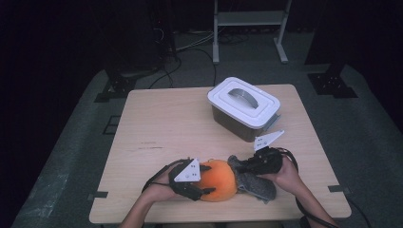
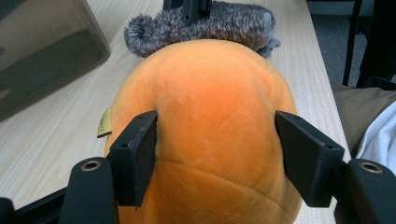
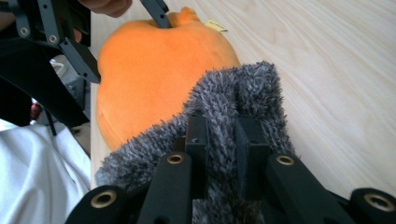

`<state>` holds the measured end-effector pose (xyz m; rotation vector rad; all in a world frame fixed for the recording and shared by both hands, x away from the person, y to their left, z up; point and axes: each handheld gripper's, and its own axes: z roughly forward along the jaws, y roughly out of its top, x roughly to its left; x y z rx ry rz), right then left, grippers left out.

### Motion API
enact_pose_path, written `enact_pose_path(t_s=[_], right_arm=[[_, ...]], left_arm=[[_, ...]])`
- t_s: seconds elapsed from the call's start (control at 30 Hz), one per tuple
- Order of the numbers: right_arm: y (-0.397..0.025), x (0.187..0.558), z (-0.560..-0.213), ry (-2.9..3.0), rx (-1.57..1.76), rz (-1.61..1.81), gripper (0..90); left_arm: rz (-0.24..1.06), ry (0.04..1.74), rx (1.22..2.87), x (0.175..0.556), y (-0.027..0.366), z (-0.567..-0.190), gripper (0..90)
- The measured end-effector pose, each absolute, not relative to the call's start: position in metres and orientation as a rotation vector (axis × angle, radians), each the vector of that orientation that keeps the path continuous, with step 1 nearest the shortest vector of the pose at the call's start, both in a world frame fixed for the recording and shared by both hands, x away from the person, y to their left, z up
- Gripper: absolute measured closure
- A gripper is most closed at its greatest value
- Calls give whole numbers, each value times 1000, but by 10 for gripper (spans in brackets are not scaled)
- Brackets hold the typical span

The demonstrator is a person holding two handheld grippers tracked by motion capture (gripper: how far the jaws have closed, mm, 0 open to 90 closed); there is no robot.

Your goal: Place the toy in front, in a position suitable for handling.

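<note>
Left hand-held gripper (image 2: 217, 154): jaws spread wide, straddling the orange plush body (image 2: 210, 130); the near jaw pad touches the fabric, the far one stands just beside it, so no firm clamp is apparent.

Right hand-held gripper (image 3: 222, 154): jaws narrow, pinched on a fold of the grey furry part (image 3: 233, 98) of the same toy.

Plush toy (image 1: 219, 179): lies on the table (image 1: 157, 128) at its near edge, well apart from the lidded white bin (image 1: 243, 107), which stands toward the far side of the table from the toy.

Risks, as judged:
- Grey fur may slip from the right jaws, since only a thin fold of pile is caught.
- Orange body may roll or squirt out sideways if the left jaws close off-centre on the rounded, soft surface.
- Toy sits close to the table's near edge; an uneven pull could drag it off.
- Bin lid appears shut, so carrying the toy there would meet no opening.
</note>
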<state>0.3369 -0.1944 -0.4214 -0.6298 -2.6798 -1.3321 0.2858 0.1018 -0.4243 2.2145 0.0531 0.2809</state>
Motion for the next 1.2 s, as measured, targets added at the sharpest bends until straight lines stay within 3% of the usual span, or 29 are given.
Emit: enact_pose_path(t_s=[0.23,0.5,0.7,0.87,0.9,1.03,1.2], right_arm=[[-184,334,-404,-2664,-560,-1462,770],[-183,337,-412,-2665,-587,-1376,770],[-183,331,-411,-2700,-544,-1380,770],[-180,327,-408,-2694,-438,-1373,771],[-179,326,-407,-2691,-423,-1368,771],[-178,327,-405,-2687,-421,-1371,772],[-174,330,-403,-2672,-455,-1409,771]], left_arm=[[305,-31,2216,280,99,-423,330],[284,-3,2219,282,99,-424,332],[248,52,2198,285,99,-414,202],[229,97,2200,288,100,-412,178],[225,91,2211,288,100,-414,183],[253,-22,2230,279,99,-415,340],[261,-96,2231,275,98,-416,376]])
